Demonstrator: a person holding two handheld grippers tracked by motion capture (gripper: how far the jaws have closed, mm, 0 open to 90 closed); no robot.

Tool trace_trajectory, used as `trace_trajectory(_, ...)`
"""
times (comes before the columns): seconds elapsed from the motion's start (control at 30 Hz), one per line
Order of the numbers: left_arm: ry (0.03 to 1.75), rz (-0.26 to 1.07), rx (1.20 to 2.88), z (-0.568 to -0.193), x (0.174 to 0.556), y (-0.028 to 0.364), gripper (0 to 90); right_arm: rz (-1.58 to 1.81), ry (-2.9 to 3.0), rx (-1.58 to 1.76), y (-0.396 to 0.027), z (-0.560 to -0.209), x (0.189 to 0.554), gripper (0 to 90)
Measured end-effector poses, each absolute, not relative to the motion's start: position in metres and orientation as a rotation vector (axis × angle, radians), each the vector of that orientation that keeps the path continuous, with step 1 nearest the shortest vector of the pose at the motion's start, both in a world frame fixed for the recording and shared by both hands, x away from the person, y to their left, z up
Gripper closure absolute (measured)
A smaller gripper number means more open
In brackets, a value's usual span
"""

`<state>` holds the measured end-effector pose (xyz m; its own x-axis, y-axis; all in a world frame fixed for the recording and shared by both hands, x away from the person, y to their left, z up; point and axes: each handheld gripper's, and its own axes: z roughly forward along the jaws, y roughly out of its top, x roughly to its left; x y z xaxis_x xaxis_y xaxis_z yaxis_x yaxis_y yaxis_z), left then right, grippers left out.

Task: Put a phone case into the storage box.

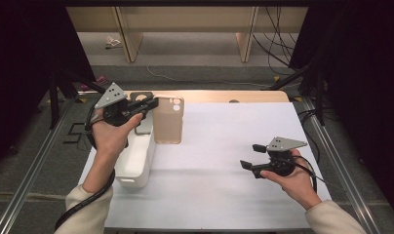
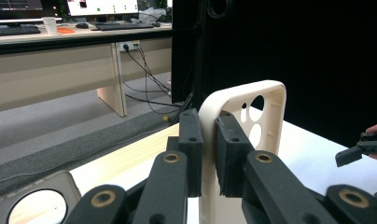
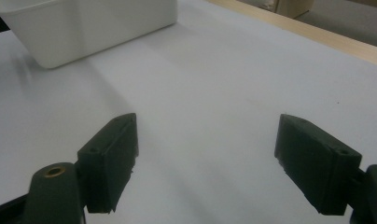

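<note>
**Phone case held over bin, second gripper idle**

The left gripper [image 1: 145, 105] is seen clamped on the edge of a beige phone case [image 1: 168, 120], which is held above the table beside the white bin [image 1: 136, 161]. In the left gripper view the case [image 2: 245, 112] is shown upright with its camera cut-outs, pinched between the pads; desks and cables are recorded behind. The right gripper [image 1: 251, 157] is held over the white sheet [image 1: 209, 161], jaws wide apart with nothing between them. In the right gripper view the bin's wall [image 3: 88, 28] is catalogued ahead.
</note>
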<state>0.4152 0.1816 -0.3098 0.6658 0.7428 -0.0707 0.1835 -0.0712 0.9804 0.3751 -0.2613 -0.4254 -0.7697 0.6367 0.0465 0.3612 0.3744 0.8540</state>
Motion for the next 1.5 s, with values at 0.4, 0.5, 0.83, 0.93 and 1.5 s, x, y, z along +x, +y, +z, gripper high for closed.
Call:
trace_trajectory(0.4, 0.799, 0.567, 1.586, -0.308, 0.416, 0.192, 81.8, 1.369, 2.334, 0.889, -0.262, -0.424, 0.375, 22.2)
trace_trajectory(0.5, 0.801, 0.574, 1.581, -0.307, 0.415, 0.195, 81.8, 1.372, 2.329, 0.887, -0.262, -0.424, 0.375, 22.2)
trace_trajectory(0.83, 0.81, 0.585, 1.572, -0.306, 0.416, 0.2, 81.8, 1.374, 2.316, 0.892, -0.263, -0.422, 0.374, 21.8)
trace_trajectory(0.93, 0.815, 0.589, 1.568, -0.306, 0.415, 0.201, 81.8, 1.376, 2.316, 0.893, -0.263, -0.422, 0.374, 21.8)
trace_trajectory(1.5, 0.836, 0.606, 1.57, -0.308, 0.417, 0.208, 81.7, 1.372, 2.318, 0.892, -0.266, -0.422, 0.37, 21.4)
